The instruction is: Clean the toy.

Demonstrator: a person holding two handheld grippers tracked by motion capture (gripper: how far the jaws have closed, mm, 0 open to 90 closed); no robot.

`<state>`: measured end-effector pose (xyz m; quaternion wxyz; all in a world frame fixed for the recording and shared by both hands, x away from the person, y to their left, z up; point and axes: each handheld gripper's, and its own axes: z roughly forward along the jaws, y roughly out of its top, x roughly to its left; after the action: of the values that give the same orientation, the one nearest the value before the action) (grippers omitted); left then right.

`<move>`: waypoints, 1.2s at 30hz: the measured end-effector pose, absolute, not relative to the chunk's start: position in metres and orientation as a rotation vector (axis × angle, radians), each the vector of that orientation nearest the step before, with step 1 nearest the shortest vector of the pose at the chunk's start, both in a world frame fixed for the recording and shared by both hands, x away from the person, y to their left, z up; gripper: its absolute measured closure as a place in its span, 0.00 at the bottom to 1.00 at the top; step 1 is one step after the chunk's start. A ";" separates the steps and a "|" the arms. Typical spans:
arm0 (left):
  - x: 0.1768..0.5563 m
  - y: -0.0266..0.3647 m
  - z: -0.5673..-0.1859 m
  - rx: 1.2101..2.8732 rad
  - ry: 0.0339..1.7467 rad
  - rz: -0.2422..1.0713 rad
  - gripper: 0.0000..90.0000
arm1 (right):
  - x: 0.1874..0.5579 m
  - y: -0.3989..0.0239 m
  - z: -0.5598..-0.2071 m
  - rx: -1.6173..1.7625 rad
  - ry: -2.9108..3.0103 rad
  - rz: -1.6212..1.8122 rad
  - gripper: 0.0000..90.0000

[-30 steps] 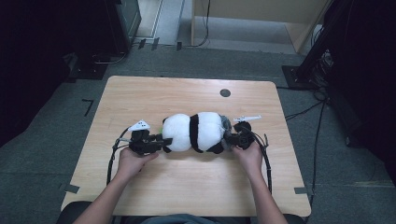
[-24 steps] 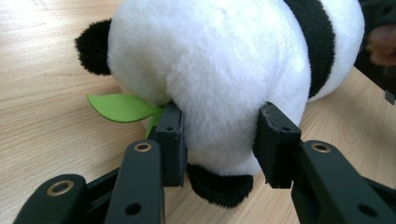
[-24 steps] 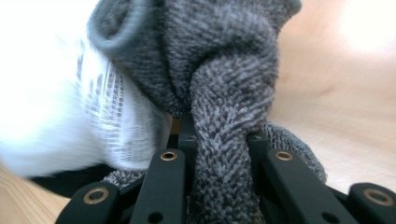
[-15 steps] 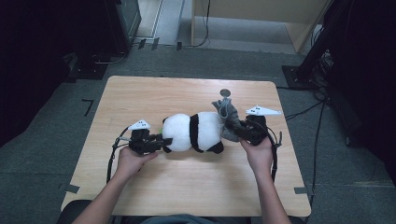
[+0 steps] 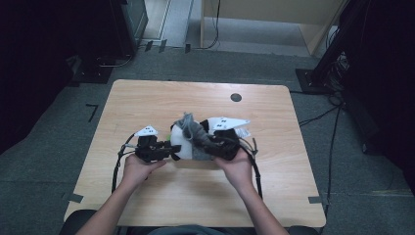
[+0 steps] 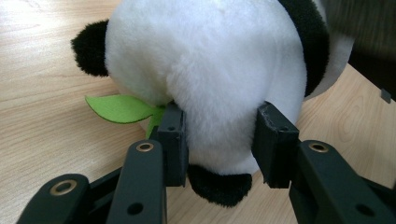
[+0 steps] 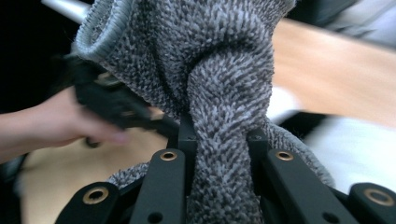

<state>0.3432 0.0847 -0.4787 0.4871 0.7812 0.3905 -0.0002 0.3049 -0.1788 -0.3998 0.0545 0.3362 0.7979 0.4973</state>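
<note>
Plush panda (image 5: 182, 142) lying near the middle of the wooden table (image 5: 147, 98), a grey knitted garment (image 5: 193, 131) bunched over its right half and lifted toward its head end. Clamped at the other end between the jaws of the left gripper (image 5: 169, 149), pads (image 6: 173, 135) pressing into white fur just above a black foot (image 6: 219, 186), green felt leaf (image 6: 119, 108) lying on the wood beside. Right gripper (image 5: 215, 142) pinched nearly shut on a thick fold of the knit (image 7: 224, 116), raised off the tabletop.

Judged as pulling the knit piece along the body. Best done by keeping the left clamp steady as an anchor, drawing the fold level along the toy instead of straight up, and regripping closer to the hem (image 7: 100, 23) once the fabric bunches.

Hard to make out: the panda's head and arms, covered by knit and the right hand (image 5: 240, 169). Unclear whether the garment goes on or comes off. Background of the right gripper view blurred. Small dark disc (image 5: 236, 97) near the far edge unidentifiable.
</note>
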 end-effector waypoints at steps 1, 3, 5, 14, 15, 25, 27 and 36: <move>0.343 0.085 -0.479 1.900 0.950 0.000 0.67 | 0.305 -0.179 -0.400 1.021 2.423 1.510 0.85; 0.343 0.084 -0.478 1.899 0.954 0.001 0.67 | 0.300 -0.157 -0.421 0.987 2.527 1.513 0.85; 0.343 0.084 -0.478 1.895 0.957 -0.004 0.67 | 0.298 -0.151 -0.429 0.981 2.557 1.488 0.85; 0.343 0.082 -0.479 1.933 0.958 0.013 0.69 | 0.305 -0.157 -0.469 1.028 2.575 1.364 0.85; 0.343 0.082 -0.479 1.937 0.959 0.014 0.69 | 0.304 -0.161 -0.467 1.021 2.567 1.331 0.85; 0.344 0.083 -0.480 1.937 0.958 0.015 0.70 | 0.303 -0.205 -0.449 1.111 2.435 1.308 0.85; 0.345 0.083 -0.480 1.937 0.956 0.015 0.70 | 0.304 -0.212 -0.445 1.123 2.413 1.319 0.84; 0.345 0.084 -0.479 1.928 0.963 0.013 0.70 | 0.306 -0.258 -0.429 1.230 2.279 1.353 0.84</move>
<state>0.3453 0.0837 -0.4795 0.4737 0.7879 0.3935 0.0055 0.3064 -0.2584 -0.4285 0.1099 0.4183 0.7753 0.4602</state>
